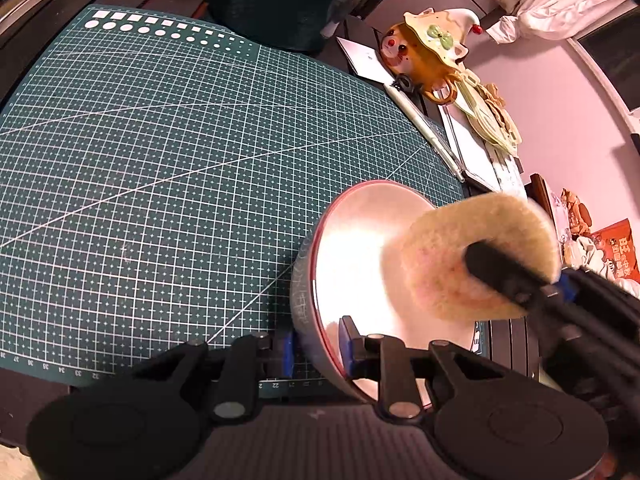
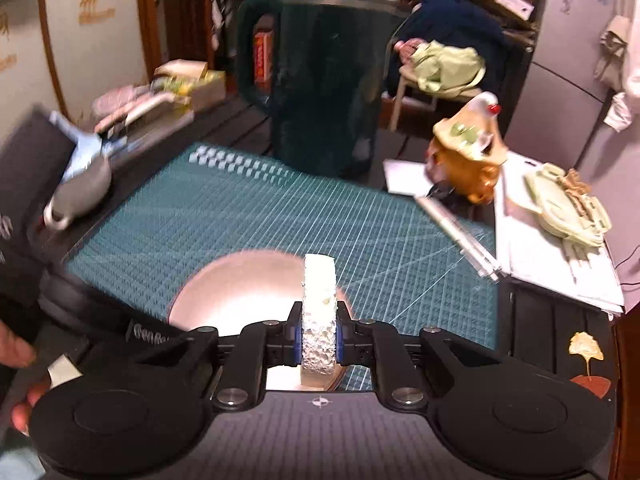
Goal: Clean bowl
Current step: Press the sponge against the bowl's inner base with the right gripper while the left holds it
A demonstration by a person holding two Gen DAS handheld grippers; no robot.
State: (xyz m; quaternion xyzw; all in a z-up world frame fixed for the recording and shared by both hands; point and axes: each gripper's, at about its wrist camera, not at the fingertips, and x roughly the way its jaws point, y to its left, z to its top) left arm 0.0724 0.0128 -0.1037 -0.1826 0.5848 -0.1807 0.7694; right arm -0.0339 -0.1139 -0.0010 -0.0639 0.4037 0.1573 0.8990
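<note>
we read ruler numbers 38, 37, 36, 35, 34, 33, 32 on cutting mat (image 1: 168,184) near edge, left of left gripper (image 1: 316,350), then 22 just under its jaws | orange packet (image 1: 614,246) far right of that gripper: print there, unreadable | strap (image 2: 148,334) left of right gripper (image 2: 319,338): white lettering, too blurred

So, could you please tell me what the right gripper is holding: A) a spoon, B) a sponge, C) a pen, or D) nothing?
B: the right gripper is shut on a pale sponge, held on edge over the bowl.
</note>
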